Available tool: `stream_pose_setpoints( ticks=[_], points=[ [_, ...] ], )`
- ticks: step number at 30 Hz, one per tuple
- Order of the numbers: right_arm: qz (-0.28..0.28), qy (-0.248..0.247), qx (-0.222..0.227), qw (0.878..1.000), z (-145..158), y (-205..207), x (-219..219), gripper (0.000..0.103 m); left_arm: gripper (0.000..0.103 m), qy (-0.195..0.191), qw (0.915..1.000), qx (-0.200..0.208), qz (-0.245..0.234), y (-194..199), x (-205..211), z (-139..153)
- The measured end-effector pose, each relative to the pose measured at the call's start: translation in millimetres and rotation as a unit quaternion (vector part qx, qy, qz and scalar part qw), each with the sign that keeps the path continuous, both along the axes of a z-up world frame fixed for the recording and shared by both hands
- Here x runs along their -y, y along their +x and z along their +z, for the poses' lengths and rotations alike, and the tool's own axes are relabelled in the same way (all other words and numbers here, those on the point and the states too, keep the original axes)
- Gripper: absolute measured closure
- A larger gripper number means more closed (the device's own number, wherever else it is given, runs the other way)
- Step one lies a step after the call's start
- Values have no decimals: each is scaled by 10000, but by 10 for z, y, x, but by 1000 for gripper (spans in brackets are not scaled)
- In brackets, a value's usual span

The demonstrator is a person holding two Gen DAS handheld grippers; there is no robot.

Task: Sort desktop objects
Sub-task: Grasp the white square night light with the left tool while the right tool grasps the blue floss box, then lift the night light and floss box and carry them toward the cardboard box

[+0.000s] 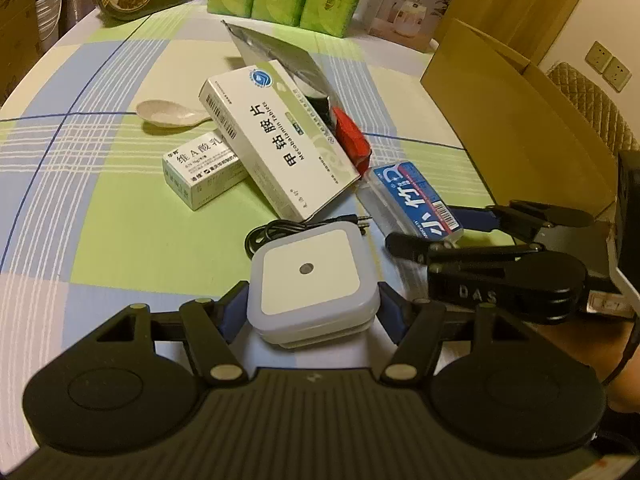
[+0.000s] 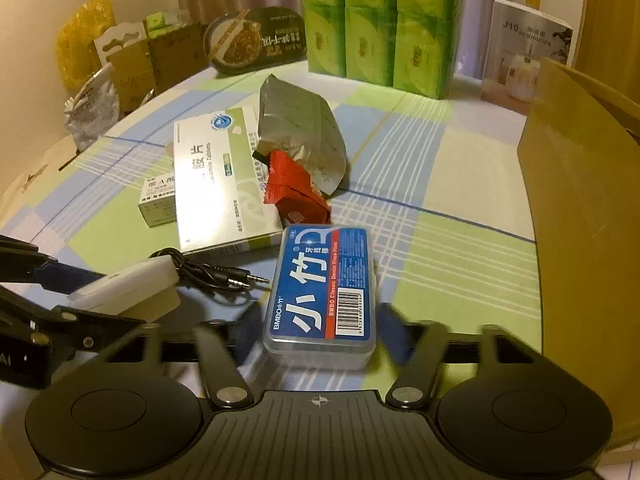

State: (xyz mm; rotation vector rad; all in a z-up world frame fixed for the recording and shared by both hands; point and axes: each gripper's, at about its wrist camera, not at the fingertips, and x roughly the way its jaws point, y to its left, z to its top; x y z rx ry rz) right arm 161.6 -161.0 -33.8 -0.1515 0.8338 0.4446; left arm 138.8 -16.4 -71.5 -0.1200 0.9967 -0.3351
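The left tongs (image 1: 314, 312) hold the square white night light (image 1: 312, 276) by its sides, near the desk (image 1: 120, 240) edge. To its right, the right tongs (image 2: 320, 332) straddle the blue floss box (image 2: 322, 292), apparently narrowing to grip it; contact is blurred.

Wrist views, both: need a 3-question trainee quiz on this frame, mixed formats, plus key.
1. True or false: the left gripper is shut on the white square night light.
2. What lies between the fingers of the right gripper? A) a spoon B) the blue floss box C) a medicine box
3. Short answer: what colour is the packet lying against the silver pouch?
Key: 1 true; 2 B; 3 red.
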Motion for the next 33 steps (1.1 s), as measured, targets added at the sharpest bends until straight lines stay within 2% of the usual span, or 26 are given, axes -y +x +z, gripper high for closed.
stream_pose_setpoints(
  ticks=[4,7,14,18,19,24,29,33],
  points=[
    [-76,-42,22,10000,36,-58,58,49,40,-77,9999,-72,92,2,2,-37],
    [-126,-44,-10,9999,80,-167,149,49,35,-206,9996,-108,187,-8,-7,-55],
    [-276,-175,-30,9995,144,-534,388,49,35,-502,9973,-210,486,19,-73,-60],
    [-323,-174,-14,9993,141,-667,435,49,37,-408,9973,-205,574,53,-79,-73],
    [-324,-173,-8,9993,139,-684,430,49,42,-331,9977,-199,555,55,-67,-73],
    [-247,-127,-27,9996,124,-708,403,48,42,27,9993,-77,365,-41,18,-29],
    [-186,-181,-47,9997,84,-682,345,38,42,149,9996,-42,231,-215,62,-6],
    [-205,-201,-57,9996,49,-643,318,37,42,194,9996,-24,218,-305,63,-20]
  ],
)
